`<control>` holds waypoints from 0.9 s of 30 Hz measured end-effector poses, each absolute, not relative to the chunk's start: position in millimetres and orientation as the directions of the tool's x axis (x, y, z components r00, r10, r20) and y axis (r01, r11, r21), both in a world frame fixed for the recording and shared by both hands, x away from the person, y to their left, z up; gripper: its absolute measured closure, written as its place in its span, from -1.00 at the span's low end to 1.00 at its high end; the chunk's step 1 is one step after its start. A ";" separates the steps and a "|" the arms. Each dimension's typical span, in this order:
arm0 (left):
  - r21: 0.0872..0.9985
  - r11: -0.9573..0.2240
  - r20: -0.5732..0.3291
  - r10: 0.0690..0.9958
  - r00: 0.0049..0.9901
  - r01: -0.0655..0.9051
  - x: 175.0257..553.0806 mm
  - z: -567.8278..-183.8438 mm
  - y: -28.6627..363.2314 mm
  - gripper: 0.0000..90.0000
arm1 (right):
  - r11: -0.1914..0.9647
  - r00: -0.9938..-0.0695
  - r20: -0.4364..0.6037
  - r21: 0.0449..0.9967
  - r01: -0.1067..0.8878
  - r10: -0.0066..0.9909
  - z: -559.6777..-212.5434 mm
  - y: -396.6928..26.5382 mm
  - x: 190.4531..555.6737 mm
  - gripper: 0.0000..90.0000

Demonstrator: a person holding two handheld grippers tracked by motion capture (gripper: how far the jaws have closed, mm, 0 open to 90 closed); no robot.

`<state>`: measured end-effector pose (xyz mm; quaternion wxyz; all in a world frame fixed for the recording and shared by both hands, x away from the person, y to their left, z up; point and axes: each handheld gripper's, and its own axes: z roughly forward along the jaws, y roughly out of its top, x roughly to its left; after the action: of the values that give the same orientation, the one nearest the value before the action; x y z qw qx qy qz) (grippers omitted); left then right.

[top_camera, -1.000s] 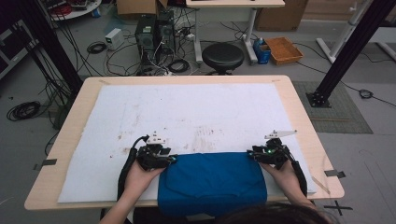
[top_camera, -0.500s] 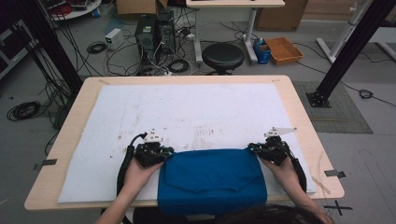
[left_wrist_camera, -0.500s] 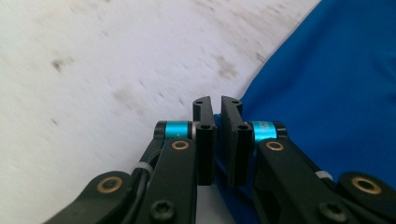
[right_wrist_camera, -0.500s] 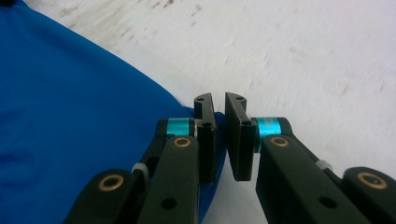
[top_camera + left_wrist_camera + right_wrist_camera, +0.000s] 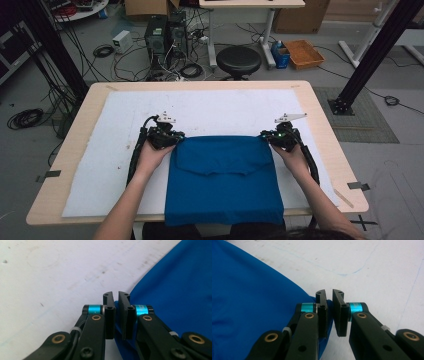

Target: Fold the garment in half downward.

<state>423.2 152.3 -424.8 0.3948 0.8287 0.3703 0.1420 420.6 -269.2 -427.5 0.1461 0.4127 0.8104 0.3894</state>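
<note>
Pale wooden table (image 5: 90,107) in a workshop, topped with a stained white mat (image 5: 220,107); beyond its far edge a round black stool (image 5: 238,61), computer towers (image 5: 164,35), loose cables (image 5: 107,52) on the grey floor and, further right, an orange tray (image 5: 303,53). At the near middle of the mat, a blue cloth (image 5: 223,180), folded, with a flap seam across its upper part and its near edge hanging over the table's front. At the cloth's far left corner, the left gripper (image 5: 172,139), held in a hand (image 5: 151,156) coming from the near side; jaws just drawn together and pinching that corner (in the left gripper view, blue fabric (image 5: 175,295) sandwiched between the two black pads, a thin slit remaining above it). At the cloth's far right corner, the right gripper (image 5: 266,139), gripped by the other hand (image 5: 294,159); jaws likewise just closing, nipping the corner, with blue fabric (image 5: 249,302) bunched at the inner pad in the right gripper view and a faint blue pen line (image 5: 342,273) on the mat beyond. Both corners slightly lifted off the mat.
</note>
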 end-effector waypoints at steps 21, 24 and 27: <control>0.767 -0.377 -0.013 0.800 0.599 0.520 436.2 -422.8 155.3 0.24 | 0.336 -0.575 0.050 0.769 0.544 0.817 -423.7 -272.1 439.8 0.36; 0.792 -0.341 -0.034 0.803 0.594 0.506 420.5 -415.0 159.4 0.14 | 0.312 -0.567 0.059 0.786 0.533 0.822 -417.1 -277.2 426.4 0.28; 0.803 -0.326 -0.046 0.801 0.596 0.500 394.5 -412.6 160.7 0.14 | 0.293 -0.563 0.073 0.795 0.531 0.823 -412.6 -282.6 407.8 0.25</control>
<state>394.5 160.7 -412.6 0.4111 0.7932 0.4101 0.1834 407.8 -282.6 -412.6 0.1788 0.4318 0.7838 0.4090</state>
